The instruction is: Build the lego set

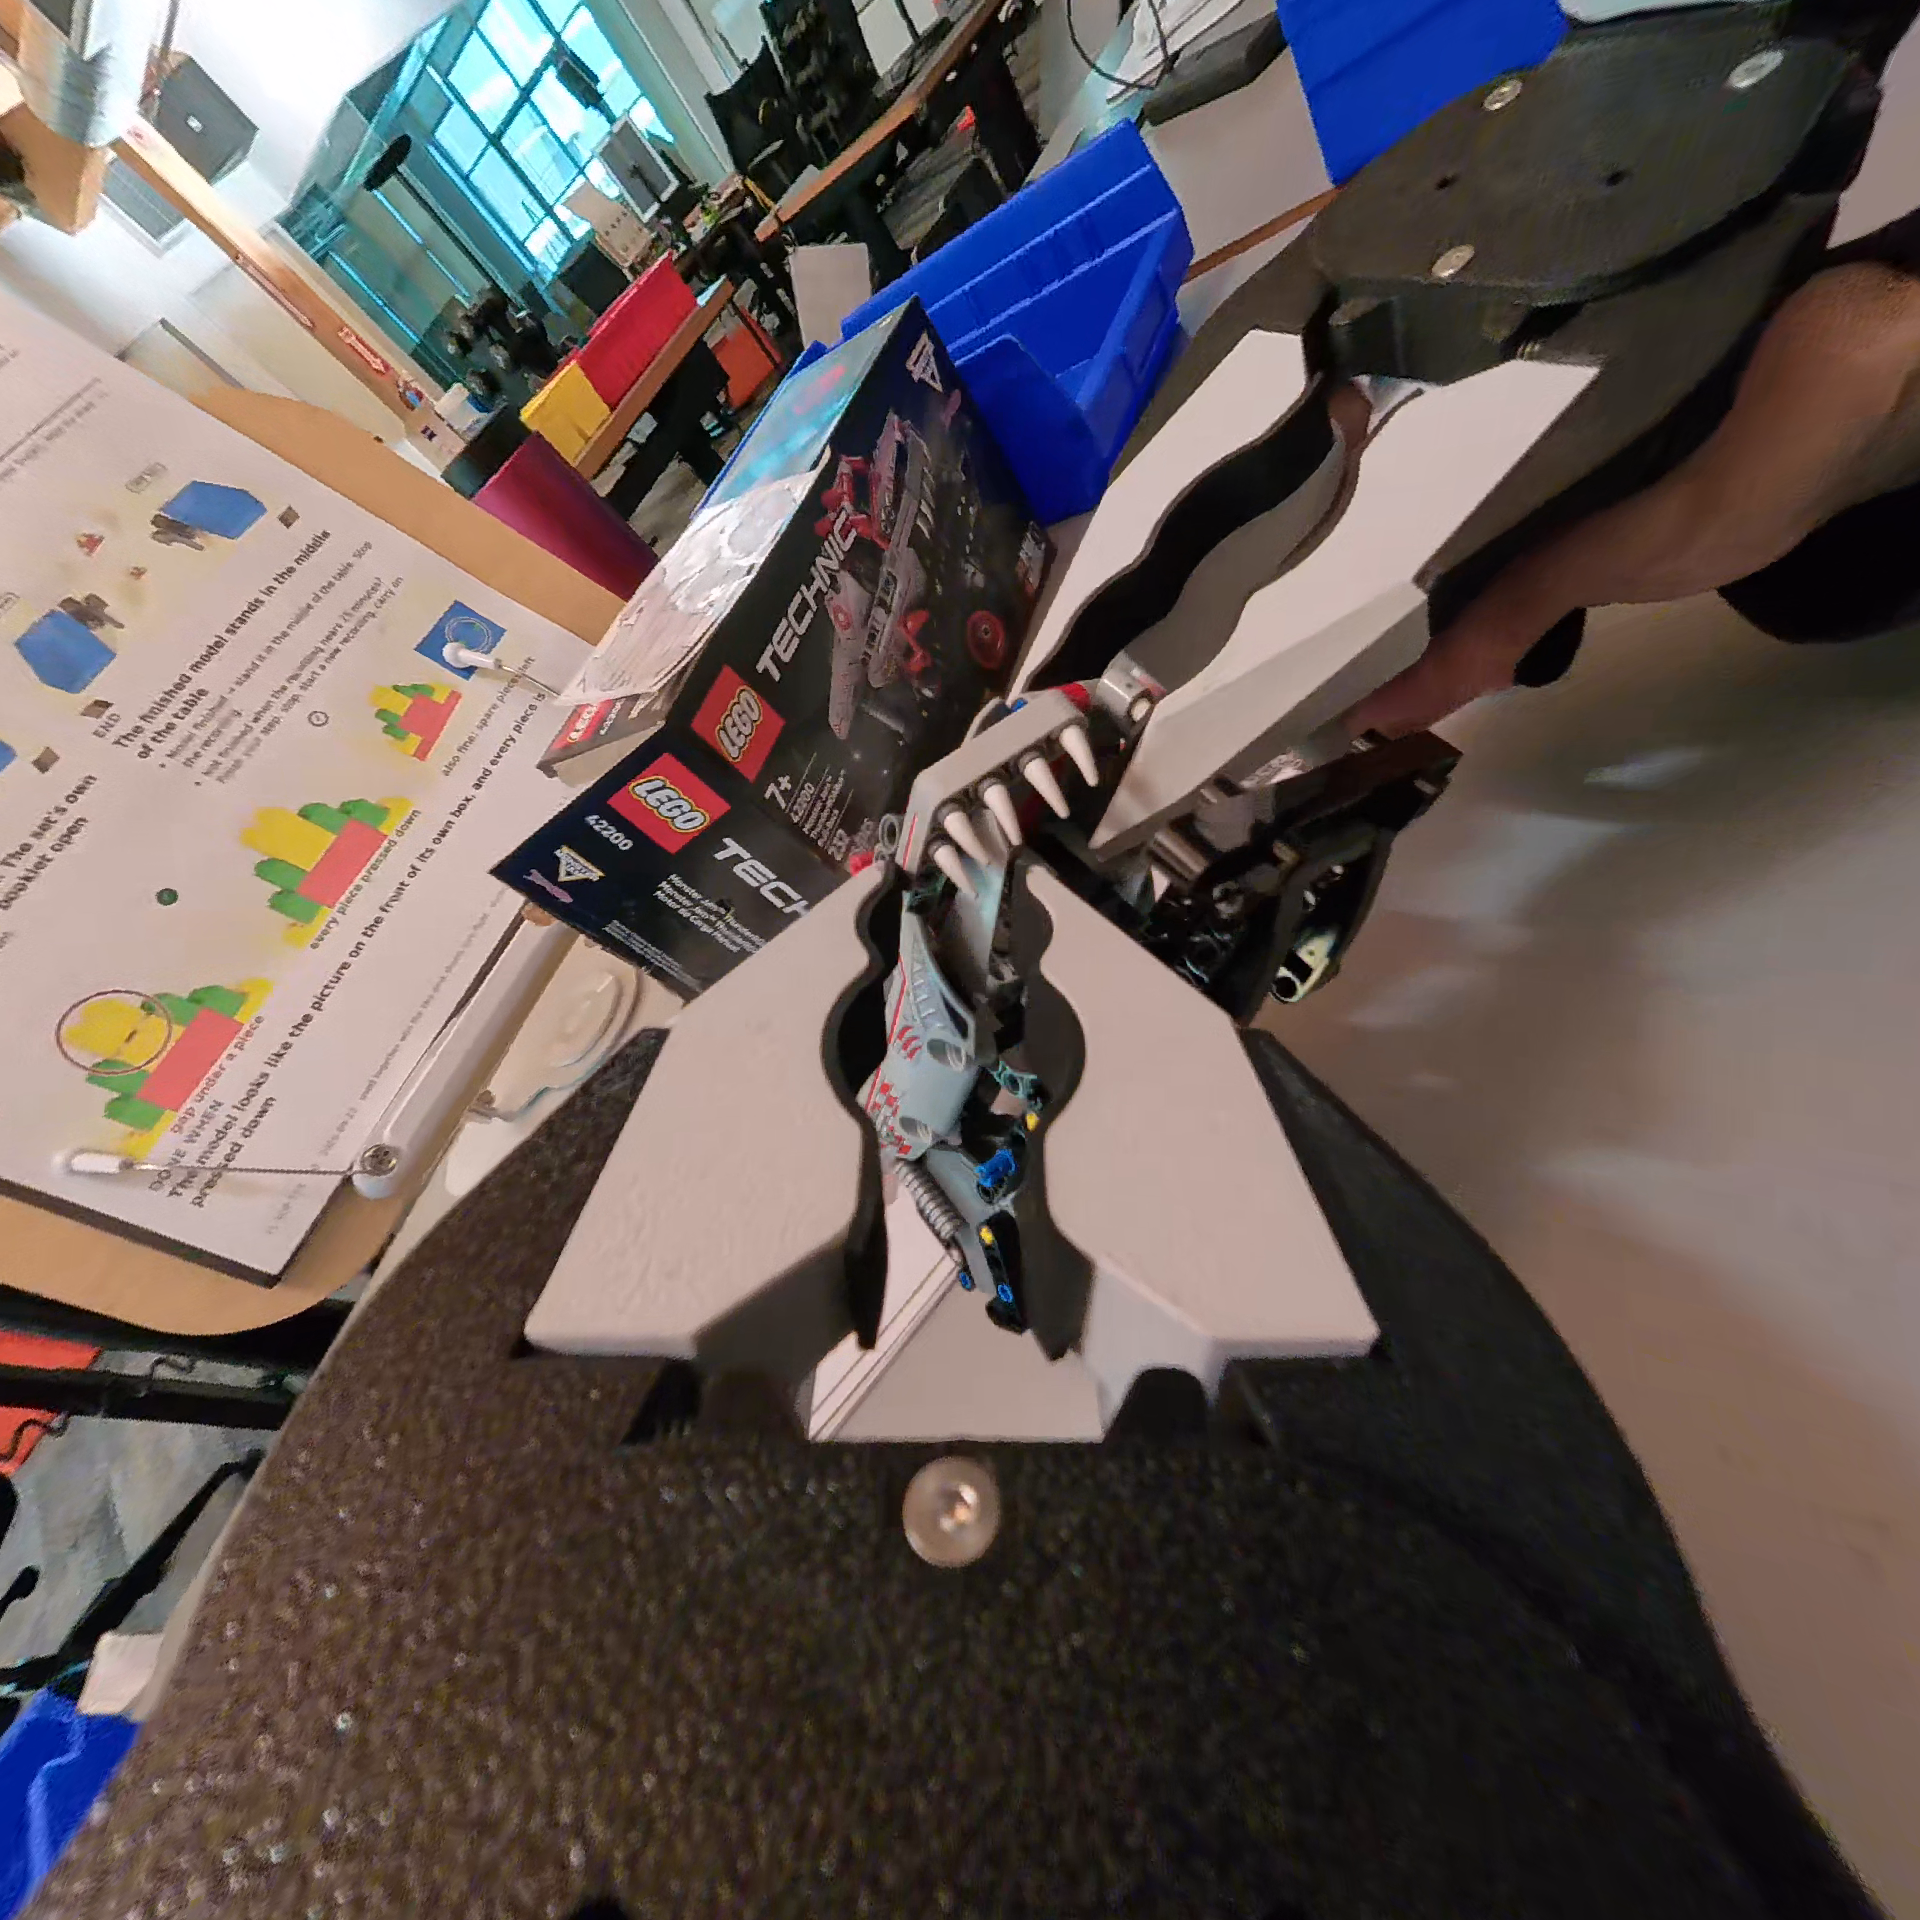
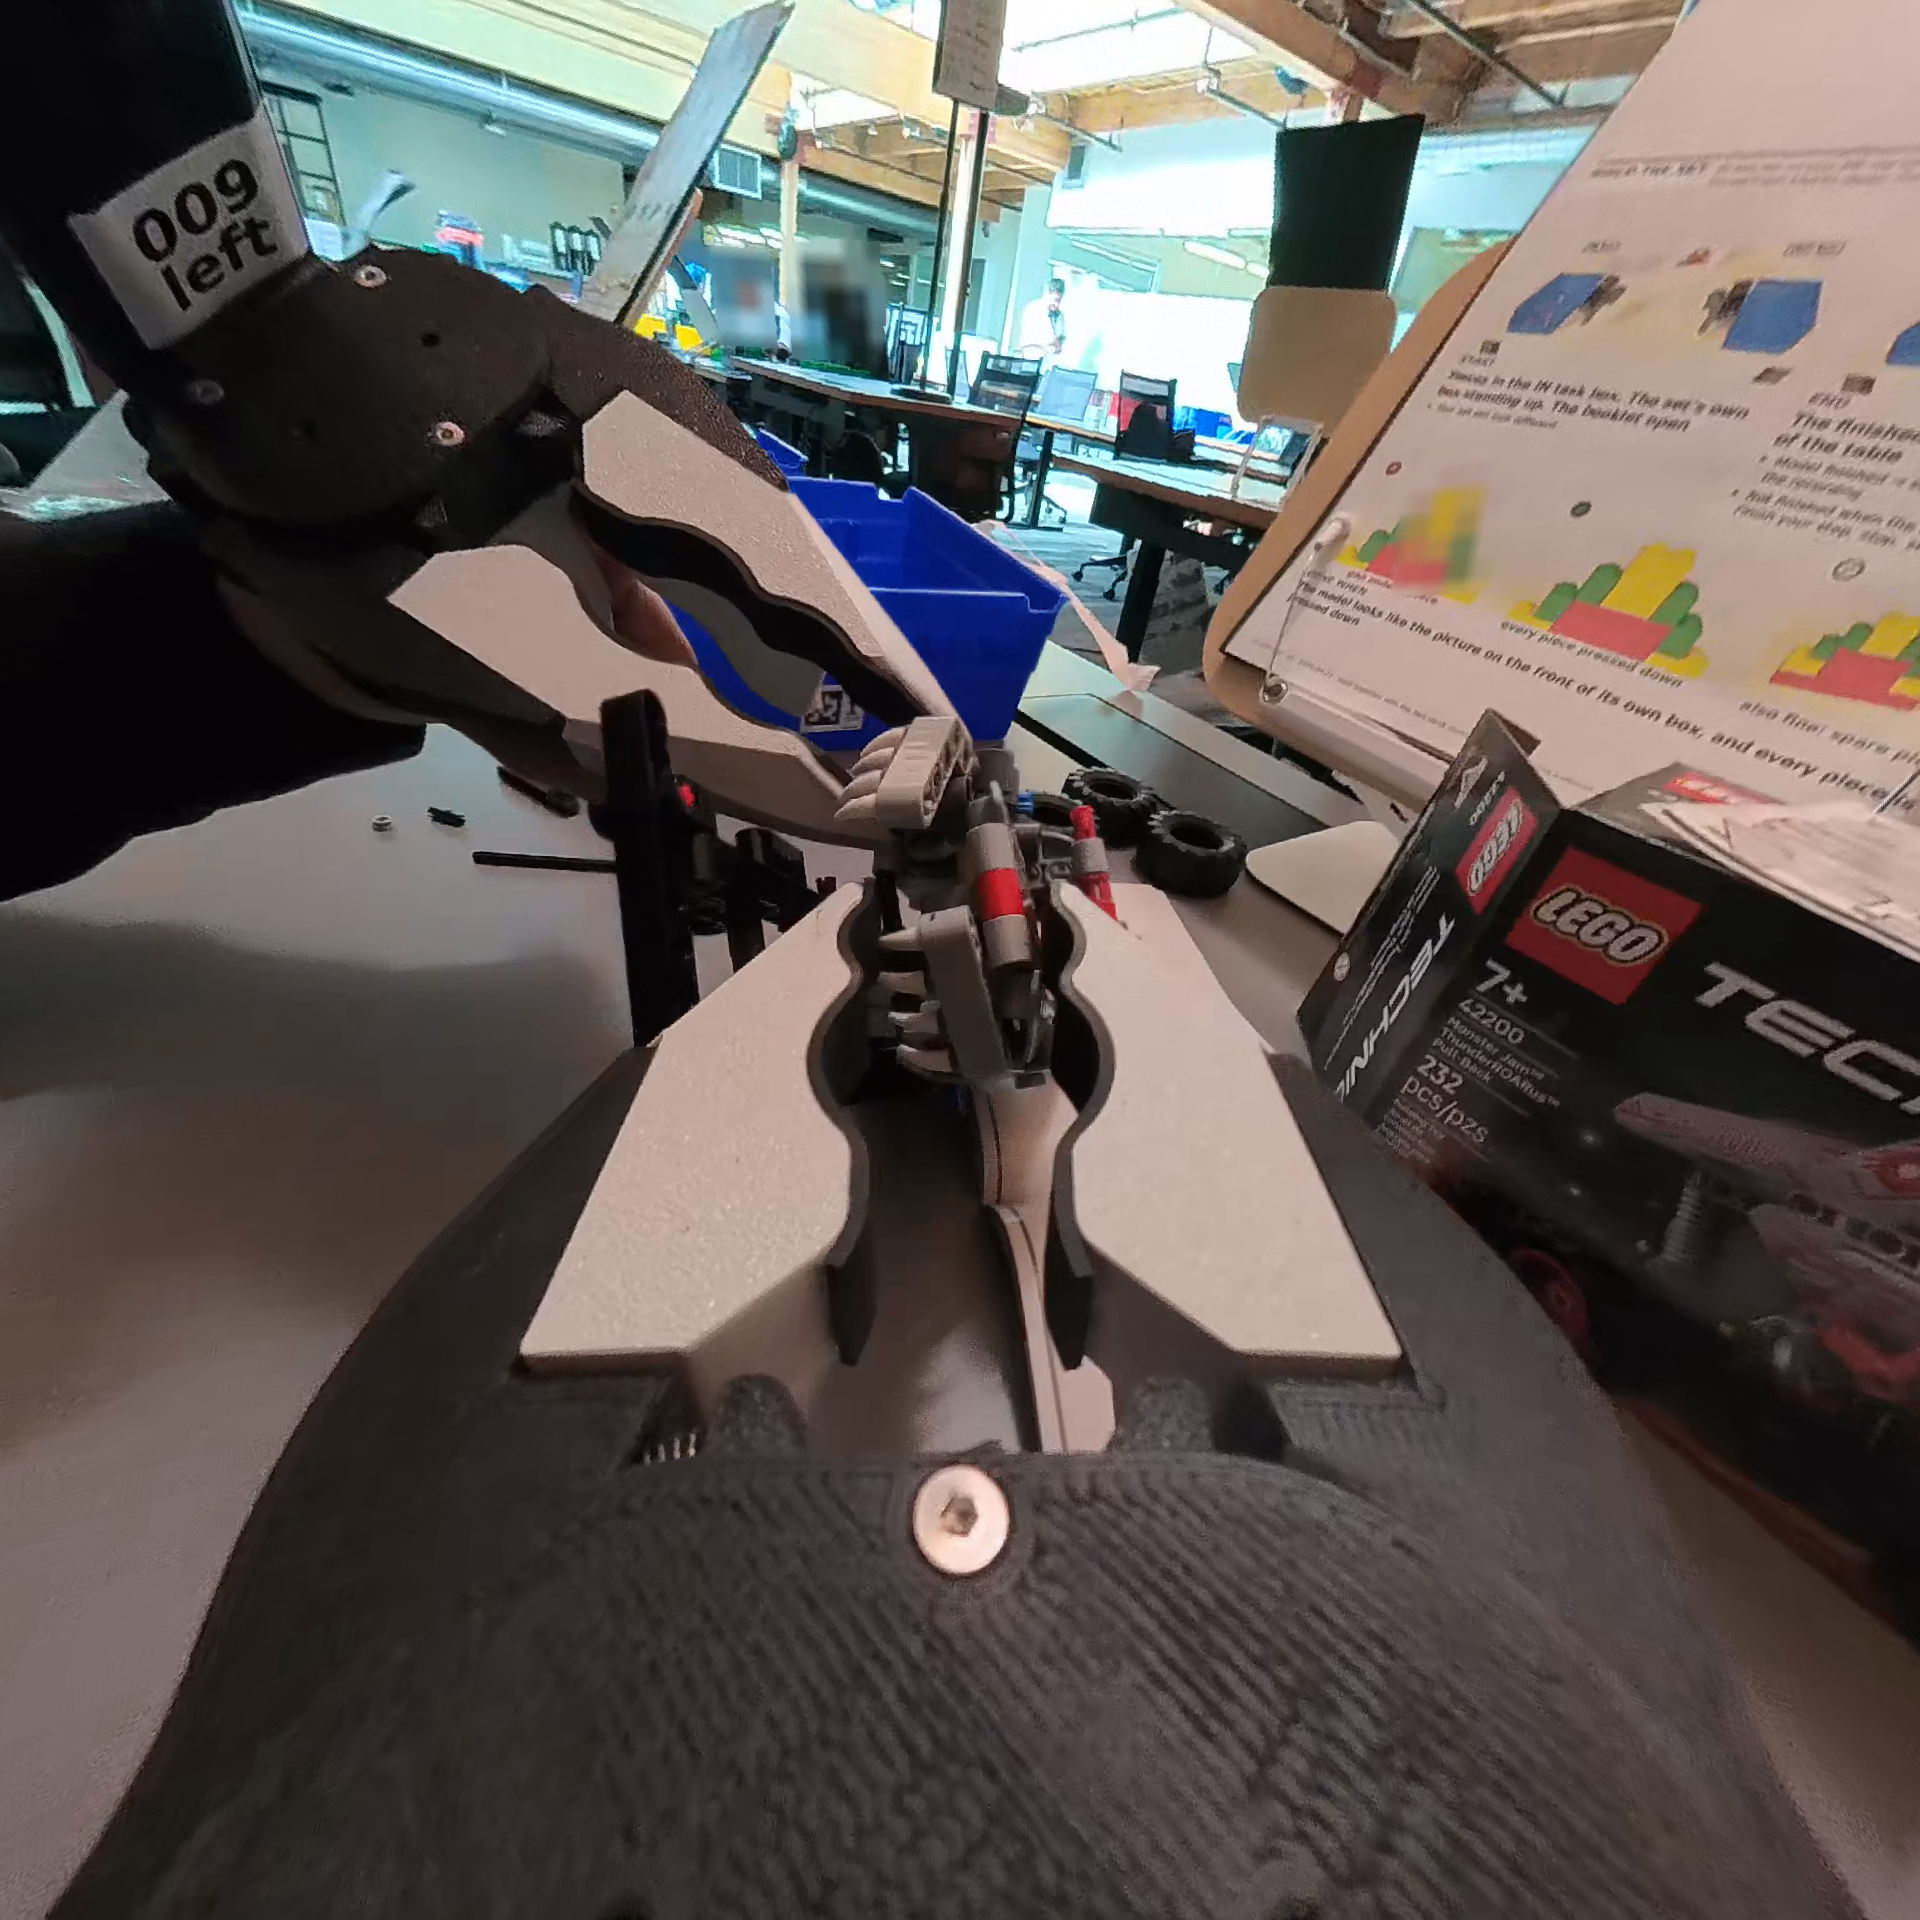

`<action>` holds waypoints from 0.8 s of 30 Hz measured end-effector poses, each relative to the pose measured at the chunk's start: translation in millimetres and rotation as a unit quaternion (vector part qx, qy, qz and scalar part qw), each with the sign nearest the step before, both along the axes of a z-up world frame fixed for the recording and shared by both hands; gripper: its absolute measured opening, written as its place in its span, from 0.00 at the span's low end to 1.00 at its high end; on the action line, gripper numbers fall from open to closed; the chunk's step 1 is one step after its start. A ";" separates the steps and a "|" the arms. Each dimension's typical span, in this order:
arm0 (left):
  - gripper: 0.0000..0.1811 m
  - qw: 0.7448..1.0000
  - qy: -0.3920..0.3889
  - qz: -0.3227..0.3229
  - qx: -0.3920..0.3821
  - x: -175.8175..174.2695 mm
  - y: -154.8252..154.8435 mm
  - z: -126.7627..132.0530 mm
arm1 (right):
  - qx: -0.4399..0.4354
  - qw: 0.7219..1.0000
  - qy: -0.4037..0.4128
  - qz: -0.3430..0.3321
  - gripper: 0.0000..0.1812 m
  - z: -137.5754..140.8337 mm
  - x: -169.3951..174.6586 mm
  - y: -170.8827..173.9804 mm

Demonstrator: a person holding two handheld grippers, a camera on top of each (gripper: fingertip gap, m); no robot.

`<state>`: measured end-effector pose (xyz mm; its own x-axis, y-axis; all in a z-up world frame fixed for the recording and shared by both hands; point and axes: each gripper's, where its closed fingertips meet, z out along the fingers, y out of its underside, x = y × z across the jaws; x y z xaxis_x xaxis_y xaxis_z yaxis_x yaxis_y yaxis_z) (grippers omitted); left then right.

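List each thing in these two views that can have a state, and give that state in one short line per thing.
Left gripper: shut on the grey toothed model.
Right gripper: shut on the grey toothed model.
Grey toothed model: part-built, held off the table by both grippers.
Set box: lying on the table, paper sheets on top.
Blue bin: open-topped, contents hidden.
Black tyres: loose, not yet fitted.
Instruction board: propped up, tilted.

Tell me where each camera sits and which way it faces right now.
Left wrist view: on the left claw, looking along its fingers at the toothed grey model it grips; the right claw and a hand show beyond.
Right wrist view: on the right claw, facing the model from the opposite side; the left claw enters from upper left.
Shared: model, set box, blue bin, instruction board.
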<state>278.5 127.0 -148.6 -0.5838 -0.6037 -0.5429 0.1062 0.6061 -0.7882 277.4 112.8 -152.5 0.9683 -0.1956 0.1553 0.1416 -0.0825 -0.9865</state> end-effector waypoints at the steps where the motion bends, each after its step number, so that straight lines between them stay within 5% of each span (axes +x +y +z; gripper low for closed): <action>1: 0.10 1.000 -0.005 0.005 0.003 0.0 1.2 0.6 | 0.002 1.000 -0.007 0.000 0.16 1.1 -0.5 1.0; 9: 0.08 0.996 -0.002 0.032 -0.077 5.9 6.9 5.4 | 0.010 0.998 -0.056 -0.024 0.15 9.2 5.5 4.5; 24: 0.04 0.990 0.061 0.014 -0.130 16.8 6.7 -0.7 | -0.002 0.999 -0.019 -0.032 0.15 1.8 18.5 10.9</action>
<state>295.3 133.8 -149.3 -0.6164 -0.7308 -0.2931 -0.0140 0.3823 -0.9239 296.0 123.7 -150.7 0.9470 -0.2566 0.1930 0.1734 -0.0971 -0.9800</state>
